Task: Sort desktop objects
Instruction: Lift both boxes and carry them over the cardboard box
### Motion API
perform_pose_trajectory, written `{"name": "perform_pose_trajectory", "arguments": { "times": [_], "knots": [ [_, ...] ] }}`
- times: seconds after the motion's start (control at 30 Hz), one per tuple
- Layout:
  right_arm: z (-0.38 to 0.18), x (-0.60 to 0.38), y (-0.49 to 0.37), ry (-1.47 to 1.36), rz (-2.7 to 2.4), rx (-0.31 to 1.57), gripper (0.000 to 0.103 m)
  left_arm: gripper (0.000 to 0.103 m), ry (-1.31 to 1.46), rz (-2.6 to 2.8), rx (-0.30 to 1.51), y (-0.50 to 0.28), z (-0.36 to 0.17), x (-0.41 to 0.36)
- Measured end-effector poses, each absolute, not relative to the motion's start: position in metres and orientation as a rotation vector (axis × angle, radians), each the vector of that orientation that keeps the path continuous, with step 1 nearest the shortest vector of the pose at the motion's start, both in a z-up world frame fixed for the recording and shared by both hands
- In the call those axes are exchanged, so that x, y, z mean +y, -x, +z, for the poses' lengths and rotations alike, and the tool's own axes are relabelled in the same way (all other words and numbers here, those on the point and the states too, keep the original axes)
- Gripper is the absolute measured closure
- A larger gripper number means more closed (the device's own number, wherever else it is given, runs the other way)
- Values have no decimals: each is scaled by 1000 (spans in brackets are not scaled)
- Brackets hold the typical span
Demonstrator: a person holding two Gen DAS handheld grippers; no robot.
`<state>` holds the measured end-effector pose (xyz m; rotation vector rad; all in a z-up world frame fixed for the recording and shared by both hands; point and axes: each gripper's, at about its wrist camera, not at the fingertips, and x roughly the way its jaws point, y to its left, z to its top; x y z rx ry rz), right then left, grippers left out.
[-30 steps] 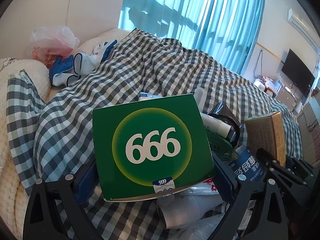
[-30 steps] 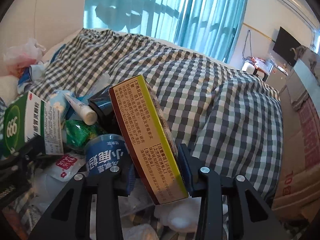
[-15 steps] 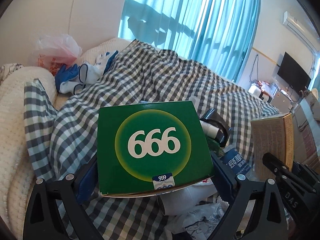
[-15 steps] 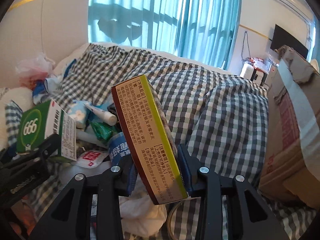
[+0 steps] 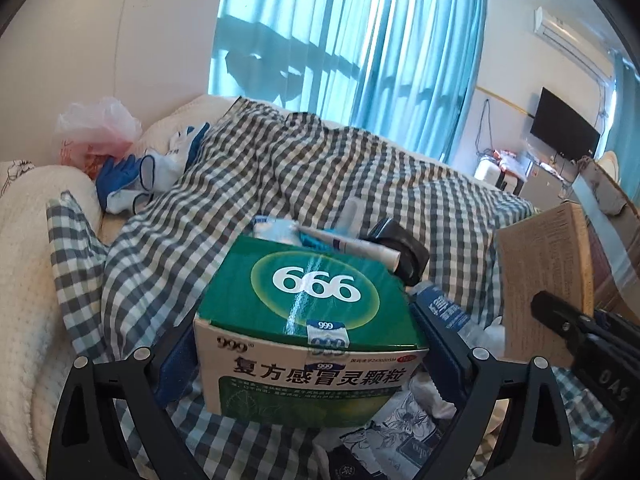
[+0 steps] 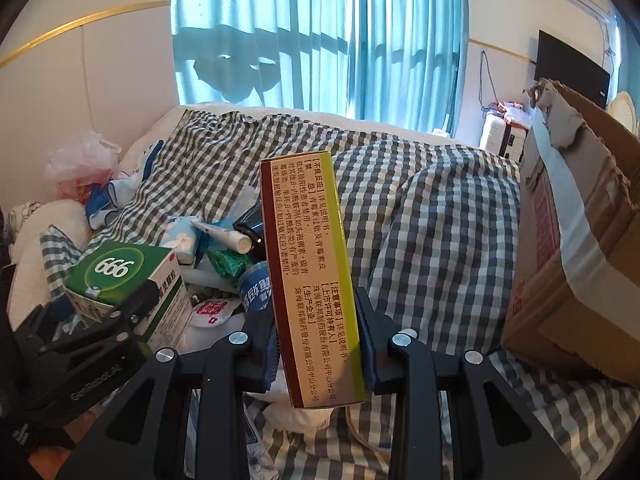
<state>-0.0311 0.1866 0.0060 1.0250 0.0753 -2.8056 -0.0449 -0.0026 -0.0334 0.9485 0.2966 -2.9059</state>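
My left gripper (image 5: 308,340) is shut on a green "999" medicine box (image 5: 312,312), held above the checked cloth; the box also shows in the right wrist view (image 6: 128,280). My right gripper (image 6: 318,332) is shut on a tall brown and yellow medicine box (image 6: 310,276), held upright; it also shows at the right of the left wrist view (image 5: 544,280). Under both lies a pile: a white tube (image 6: 224,234), a green packet (image 6: 228,262), a blue-labelled bottle (image 6: 256,286) and a dark jar (image 5: 400,246).
A large cardboard box (image 6: 576,248) stands at the right. Blue and white gloves (image 5: 136,182) and a pink plastic bag (image 5: 96,132) lie at the far left on the white cover. A checked cloth (image 5: 300,176) covers the bed. Curtains hang behind.
Both grippers have risen and pulled back with their boxes. The green box has tilted so its front label shows. The brown box has turned more upright, and the cardboard box came into view.
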Motion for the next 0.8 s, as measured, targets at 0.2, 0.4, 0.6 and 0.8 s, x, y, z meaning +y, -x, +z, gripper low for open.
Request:
{"name": "perform_pose_trajectory", "arguments": {
  "times": [0.2,0.4,0.6,0.8],
  "knots": [
    [8,188,24,-1024,-2802,55,72,5,-1072,-2802,165,54,-65,2],
    [10,189,21,-1020,-2796,53,72,7,-992,-2863,186,44,-55,1],
    [25,193,10,-986,-2794,23,72,7,-863,-2960,202,23,-24,9],
    [51,203,-4,-939,-2814,-7,72,7,-797,-3039,210,10,14,19]
  ]
}}
